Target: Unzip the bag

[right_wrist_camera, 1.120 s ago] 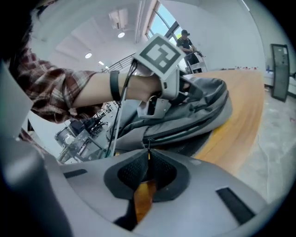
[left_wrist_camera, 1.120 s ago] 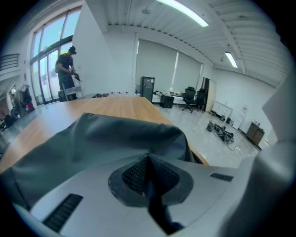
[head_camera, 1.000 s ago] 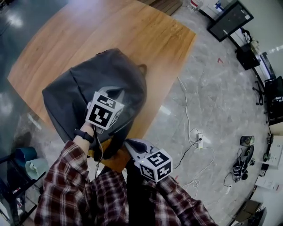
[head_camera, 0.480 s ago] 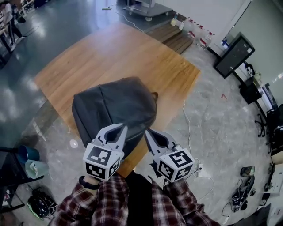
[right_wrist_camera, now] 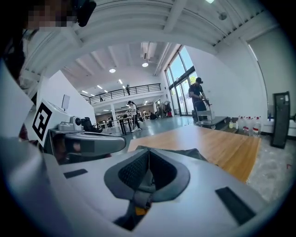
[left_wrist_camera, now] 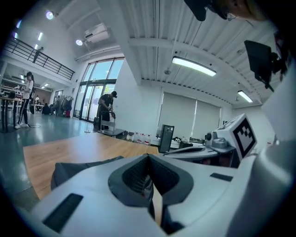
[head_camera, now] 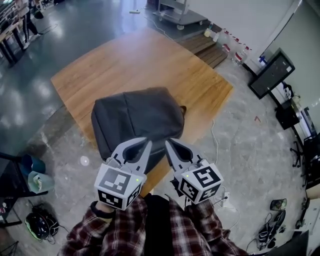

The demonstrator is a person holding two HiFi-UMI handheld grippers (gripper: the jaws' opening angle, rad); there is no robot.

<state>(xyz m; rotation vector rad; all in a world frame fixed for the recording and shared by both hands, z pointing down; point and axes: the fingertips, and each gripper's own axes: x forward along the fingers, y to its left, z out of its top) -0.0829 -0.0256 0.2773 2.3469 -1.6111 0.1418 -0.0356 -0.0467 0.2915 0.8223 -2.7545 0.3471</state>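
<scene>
A dark grey backpack (head_camera: 137, 117) lies flat on the wooden table (head_camera: 150, 65), near its front corner. No zip shows from here. My left gripper (head_camera: 146, 144) and right gripper (head_camera: 168, 142) hover side by side close to my body, tips pointing at the bag's near edge and short of it. Both have their jaws closed together with nothing between them. In the left gripper view the left gripper (left_wrist_camera: 148, 156) has the bag (left_wrist_camera: 78, 169) low beyond its tips. In the right gripper view the right gripper (right_wrist_camera: 149, 151) points over the bag (right_wrist_camera: 185, 153).
White cables and a power strip (head_camera: 225, 197) lie on the marble floor at the right. A dark screen (head_camera: 272, 72) stands at the far right, a metal cart (head_camera: 175, 12) beyond the table, teal containers (head_camera: 35, 180) on a rack at the left. People stand far off.
The left gripper has come off the top of the bag and back toward my body. The right gripper has risen beside it. The view has pulled back, showing more of the table.
</scene>
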